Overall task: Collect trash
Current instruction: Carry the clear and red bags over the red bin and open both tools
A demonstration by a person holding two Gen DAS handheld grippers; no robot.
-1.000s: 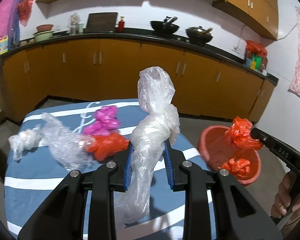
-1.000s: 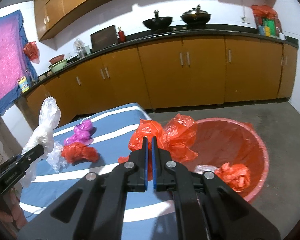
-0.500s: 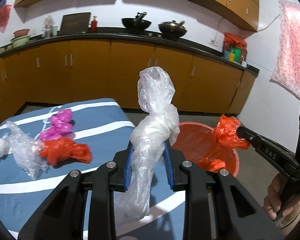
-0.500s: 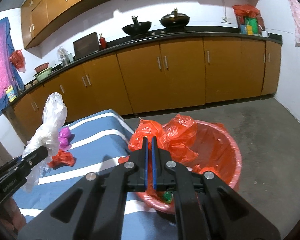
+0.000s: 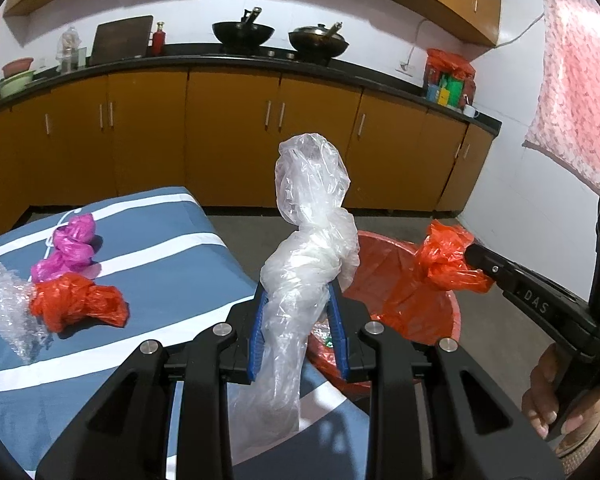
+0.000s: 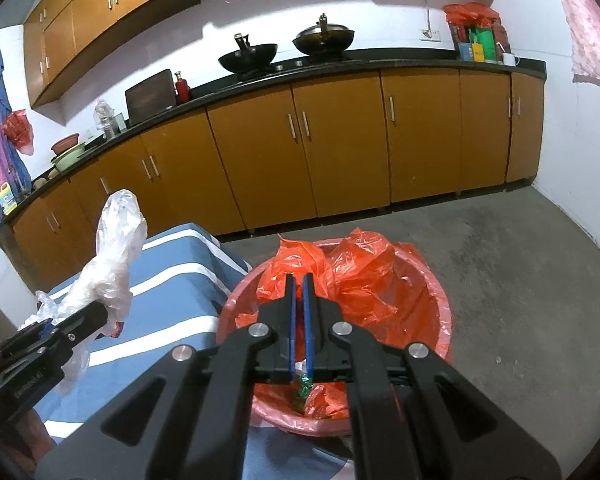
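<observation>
My left gripper point(image 5: 298, 300) is shut on a clear plastic bag point(image 5: 310, 216), held upright above the table's right edge; it also shows in the right wrist view point(image 6: 114, 240). My right gripper point(image 6: 299, 280) is shut on an orange plastic bag point(image 6: 340, 276) and holds it over the red basin point(image 6: 442, 320) on the floor. The same orange bag point(image 5: 446, 262) hangs over the basin point(image 5: 452, 312) in the left wrist view. An orange bag point(image 5: 76, 302), a pink bag point(image 5: 70, 246) and bubble wrap point(image 5: 8, 304) lie on the table.
The table has a blue cloth with white stripes point(image 5: 160, 264). The basin holds more orange plastic and a small green scrap point(image 6: 304, 386). Wooden kitchen cabinets point(image 6: 340, 140) run along the far wall, with bare concrete floor point(image 6: 520, 280) in front.
Both grippers swung right with their bags. The orange bag went from beside the table's edge to over the basin. The clear bag now stands at the table's right edge.
</observation>
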